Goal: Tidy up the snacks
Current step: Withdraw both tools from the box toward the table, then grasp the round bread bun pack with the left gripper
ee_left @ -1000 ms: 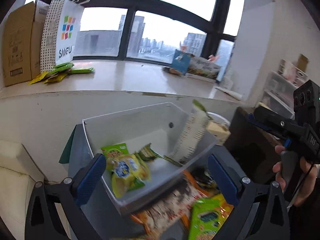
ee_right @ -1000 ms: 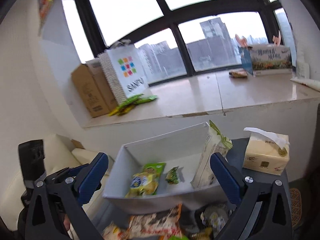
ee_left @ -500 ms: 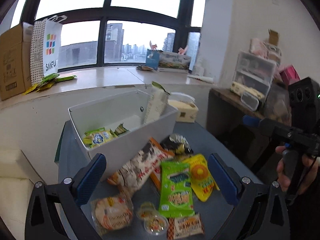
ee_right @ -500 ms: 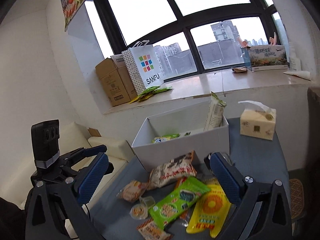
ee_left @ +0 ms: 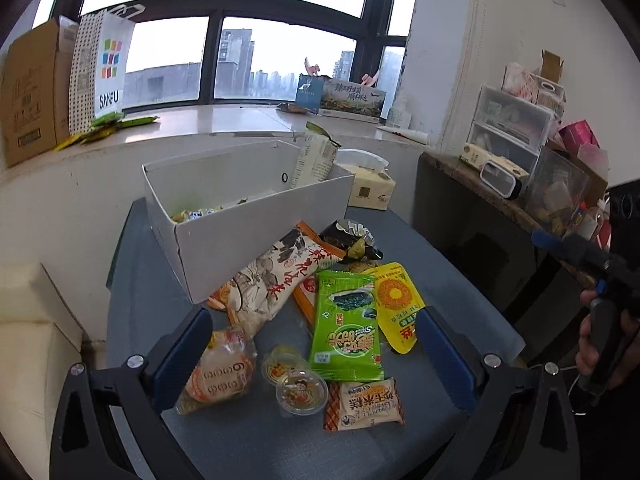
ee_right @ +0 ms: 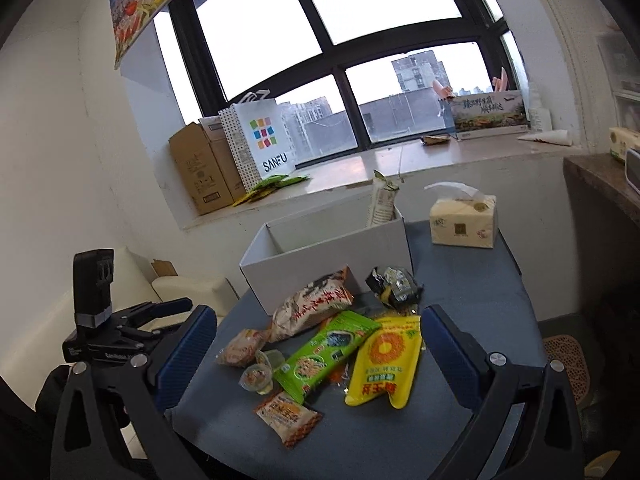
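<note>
**Snack pile on the table, both grippers wide open and empty**

So the white box (ee_left: 256, 236) sits toward the far-left part of the dark grey table (ee_left: 452, 280), and a tall opened pack (ee_left: 316, 152) stands upright in its far-right corner. A couple of yellow-green packets (ee_left: 196, 213) lie low inside near the left end; can't read much of them from here.

Everything else is spread on the table in front of the box. A big white bag with red lettering (ee_left: 272, 280) leans against the box's near wall, touching it. Just right of it is a black crinkly packet (ee_left: 352, 240). The green seaweed pack (ee_left: 348, 324) lies in the middle, overlapping the yellow sunflower-print pouch (ee_left: 400, 304) on its right. Toward the near edge there's a round bun in clear wrap (ee_left: 224, 368), two small jelly cups (ee_left: 296, 380) touching each other, and a little plaid-edged cake pack (ee_left: 364, 404).

A tissue box (ee_right: 464, 220) sits at the far-right corner of the table, just beside the white box.

The left gripper (ee_left: 312, 352) hangs over the near edge, jaws spread wide with nothing between them. The right gripper (ee_right: 316, 344) is the same deal: fully spread, holding nothing, above the near part of the pile.
</note>
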`<state>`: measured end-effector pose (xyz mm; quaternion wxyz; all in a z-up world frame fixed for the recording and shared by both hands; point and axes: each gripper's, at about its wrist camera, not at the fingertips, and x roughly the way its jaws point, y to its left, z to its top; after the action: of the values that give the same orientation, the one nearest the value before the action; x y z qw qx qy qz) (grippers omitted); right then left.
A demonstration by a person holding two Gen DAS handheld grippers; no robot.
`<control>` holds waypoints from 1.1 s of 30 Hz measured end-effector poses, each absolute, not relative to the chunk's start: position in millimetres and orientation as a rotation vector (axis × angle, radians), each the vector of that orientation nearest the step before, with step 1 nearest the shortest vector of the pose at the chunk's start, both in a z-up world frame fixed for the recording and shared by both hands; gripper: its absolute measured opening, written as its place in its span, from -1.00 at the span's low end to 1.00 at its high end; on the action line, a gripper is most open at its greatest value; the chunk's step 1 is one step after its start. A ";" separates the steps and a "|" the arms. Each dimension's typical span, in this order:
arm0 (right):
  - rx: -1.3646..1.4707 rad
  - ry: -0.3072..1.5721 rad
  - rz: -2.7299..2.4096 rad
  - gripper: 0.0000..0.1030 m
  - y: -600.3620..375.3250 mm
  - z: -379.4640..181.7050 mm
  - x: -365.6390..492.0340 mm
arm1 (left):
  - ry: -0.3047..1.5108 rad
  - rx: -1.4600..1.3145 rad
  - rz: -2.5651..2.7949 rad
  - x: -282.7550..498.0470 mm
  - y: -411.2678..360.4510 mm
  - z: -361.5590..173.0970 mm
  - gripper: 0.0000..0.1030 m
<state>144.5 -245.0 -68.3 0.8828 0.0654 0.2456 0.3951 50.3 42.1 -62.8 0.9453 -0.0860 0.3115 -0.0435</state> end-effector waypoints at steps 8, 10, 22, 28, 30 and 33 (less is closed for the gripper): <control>0.079 0.512 0.789 1.00 -244.3 -76.5 138.4 | 0.707 -0.180 -0.018 53.6 53.9 -83.4 1.00; 0.059 0.518 0.786 1.00 -241.0 -78.0 137.0 | 0.743 -0.193 0.005 59.3 60.8 -94.4 1.00; 0.019 0.545 0.813 1.00 -222.6 -87.9 131.8 | 1.019 -0.329 0.180 122.0 119.9 -181.9 0.99; -0.027 0.549 0.814 1.00 -215.5 -91.1 127.5 | 0.986 -0.353 0.177 120.6 121.2 -184.3 0.55; -0.028 0.552 0.812 1.00 -215.1 -92.3 128.3 | 0.947 -0.361 0.169 112.5 123.4 -176.8 0.53; -0.025 0.579 0.794 1.00 -215.6 -98.4 134.6 | 0.877 -0.369 0.145 94.6 124.4 -158.9 0.53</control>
<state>134.6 -215.6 -98.4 0.8816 -0.0120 0.2778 0.3814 94.6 124.4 -158.9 0.8865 -0.1776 0.4216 0.0699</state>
